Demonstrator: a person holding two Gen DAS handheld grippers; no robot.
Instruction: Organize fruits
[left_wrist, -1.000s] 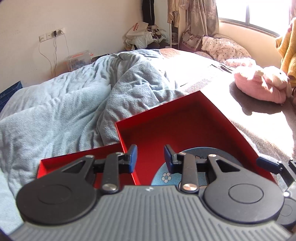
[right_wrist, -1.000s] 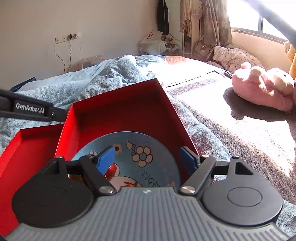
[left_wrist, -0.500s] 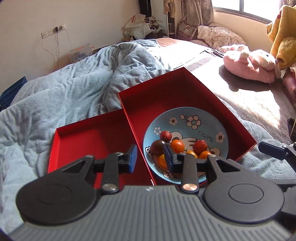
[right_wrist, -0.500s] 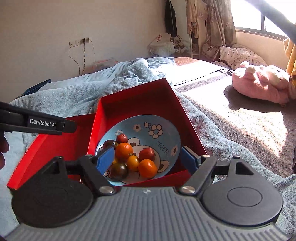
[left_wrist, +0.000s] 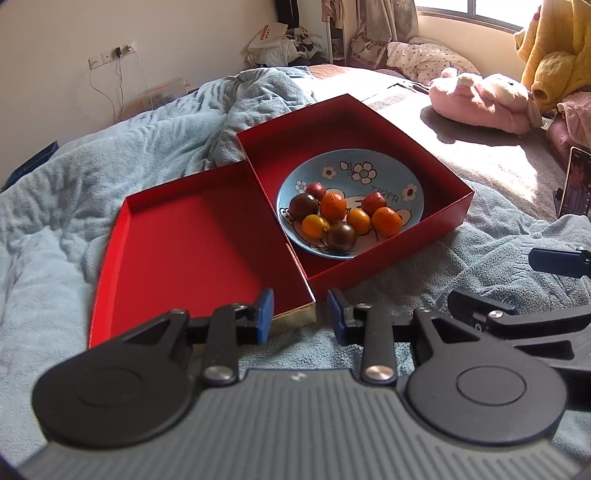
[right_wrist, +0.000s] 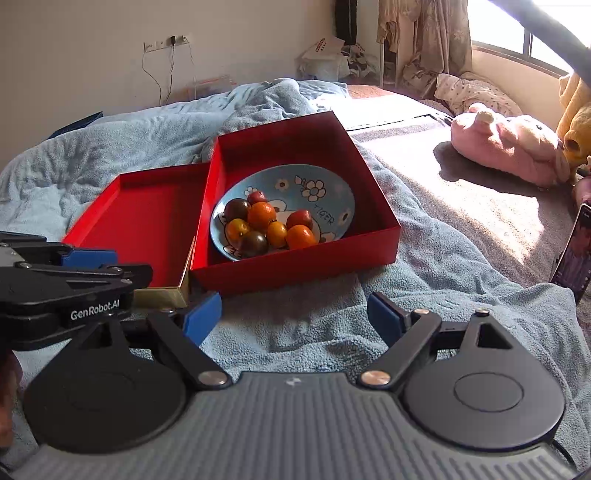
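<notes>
A blue flowered plate (left_wrist: 384, 170) (right_wrist: 325, 192) lies in a deep red box (left_wrist: 436, 173) (right_wrist: 380, 206) on the bed. It holds several small fruits (left_wrist: 343, 216) (right_wrist: 267, 227): orange, red and dark ones. A shallow red lid (left_wrist: 184, 251) (right_wrist: 147, 218) lies empty to the left of the box. My left gripper (left_wrist: 300, 314) is open and empty, just short of the lid's near corner. My right gripper (right_wrist: 293, 317) is open wide and empty, over the blanket in front of the box.
A rumpled light-blue blanket (left_wrist: 110, 155) (right_wrist: 424, 288) covers the bed. A pink plush toy (left_wrist: 484, 99) (right_wrist: 506, 144) lies at the right. A phone (left_wrist: 576, 184) (right_wrist: 572, 254) stands propped at the right edge. The wall and clutter are at the back.
Both grippers have pulled back and up from the box. The plate and fruits, once under the fingers, now lie fully in view ahead. Both stay open and empty.
</notes>
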